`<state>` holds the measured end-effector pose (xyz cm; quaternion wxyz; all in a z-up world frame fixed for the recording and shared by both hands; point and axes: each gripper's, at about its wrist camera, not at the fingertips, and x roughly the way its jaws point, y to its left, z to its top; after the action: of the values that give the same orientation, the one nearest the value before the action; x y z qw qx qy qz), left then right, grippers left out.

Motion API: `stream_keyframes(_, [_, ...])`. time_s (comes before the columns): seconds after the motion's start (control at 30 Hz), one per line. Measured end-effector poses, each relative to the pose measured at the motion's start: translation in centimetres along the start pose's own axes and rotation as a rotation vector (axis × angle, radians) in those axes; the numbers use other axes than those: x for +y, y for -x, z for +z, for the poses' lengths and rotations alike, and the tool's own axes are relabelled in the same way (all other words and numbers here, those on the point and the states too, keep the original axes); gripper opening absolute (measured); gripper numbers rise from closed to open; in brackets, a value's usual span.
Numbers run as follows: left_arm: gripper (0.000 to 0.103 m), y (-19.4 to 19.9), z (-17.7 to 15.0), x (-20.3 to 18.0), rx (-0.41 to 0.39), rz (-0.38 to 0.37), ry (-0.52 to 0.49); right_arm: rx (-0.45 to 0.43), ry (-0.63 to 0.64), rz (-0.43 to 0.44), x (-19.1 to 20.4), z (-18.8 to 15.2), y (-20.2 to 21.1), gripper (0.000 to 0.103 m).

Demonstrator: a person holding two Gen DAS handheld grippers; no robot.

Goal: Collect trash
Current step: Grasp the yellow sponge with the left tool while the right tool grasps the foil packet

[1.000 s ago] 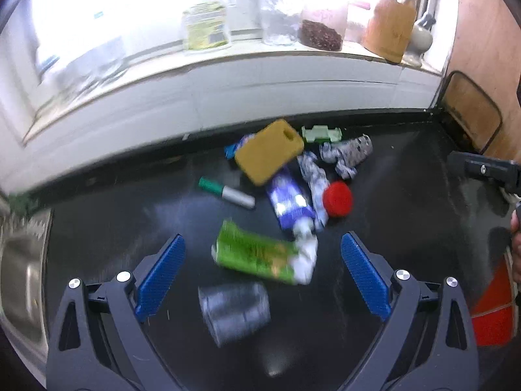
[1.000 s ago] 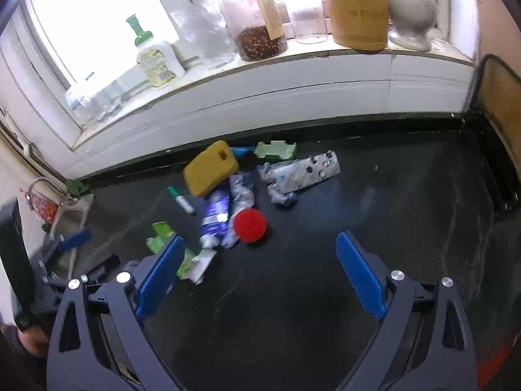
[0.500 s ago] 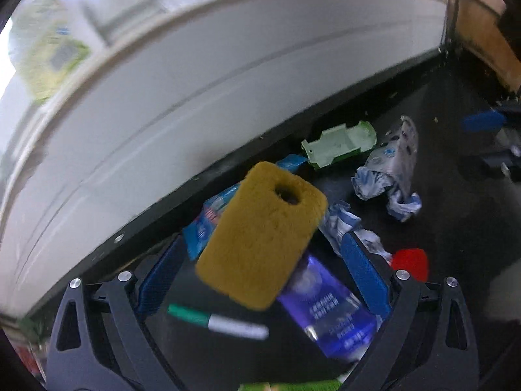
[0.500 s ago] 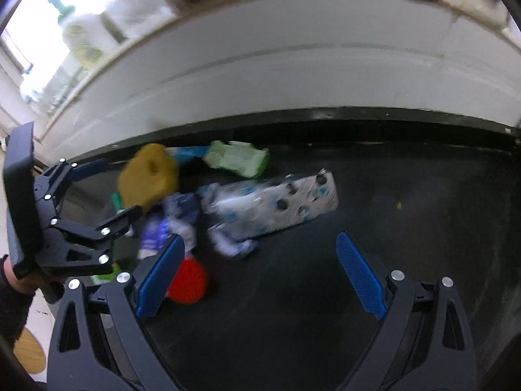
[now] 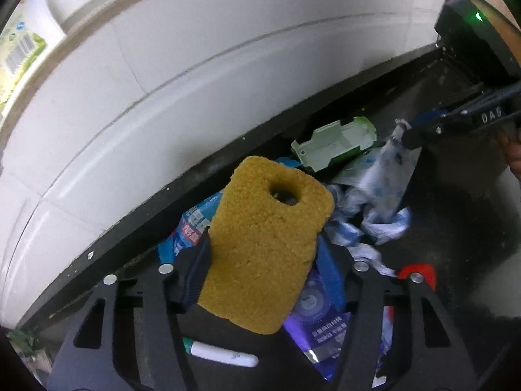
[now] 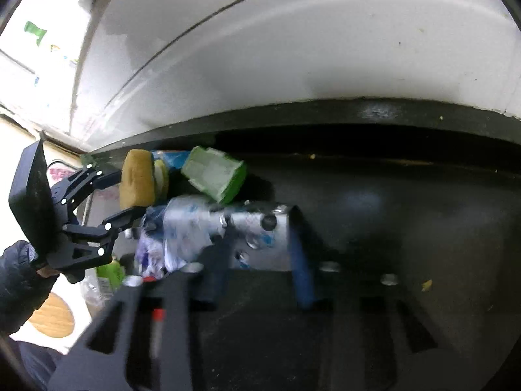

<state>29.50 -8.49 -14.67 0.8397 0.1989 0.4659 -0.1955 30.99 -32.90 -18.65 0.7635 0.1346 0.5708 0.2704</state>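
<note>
Two grippers work the trash pile at the back of the black counter (image 5: 456,228) — the left gripper (image 5: 263,260) is closing, its pads pressing a yellow sponge (image 5: 267,244), while the right gripper (image 6: 257,254) is closing around a spotted white wrapper (image 6: 254,238) between its fingers.

Lit by daylight from the overexposed window (image 6: 19,65) at upper left. Dim over the black surface (image 6: 407,202), with a faint glare patch. Sharp in the left wrist view; motion-blurred in the right. Strongly bowed and vignetted at edges.
</note>
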Motion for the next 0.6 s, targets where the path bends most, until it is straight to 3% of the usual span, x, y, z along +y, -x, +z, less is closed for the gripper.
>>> stream_keyframes(0.1, [0.056, 1.8, -0.1, 0.1, -0.016, -0.005, 0.036, -0.023, -0.009, 0.043, 0.8, -0.8, 1.7, 0.012])
stream_keyframes(0.23, [0.055, 5.2, -0.4, 0.1, -0.038, 0.020, 0.088, -0.086, 0.006, 0.036, 2.9, -1.9, 5.2, 0.005])
stream_keyframes(0.5, [0.054, 13.3, -2.9, -0.9, -0.086, 0.036, 0.207, -0.245, 0.078, -0.074, 9.6, -5.6, 13.1, 0.003])
stream_keyframes(0.6, [0.054, 15.8, -4.1, -1.6, -0.105, 0.045, 0.242, -0.285, 0.065, -0.050, 10.8, -6.9, 15.2, 0.003])
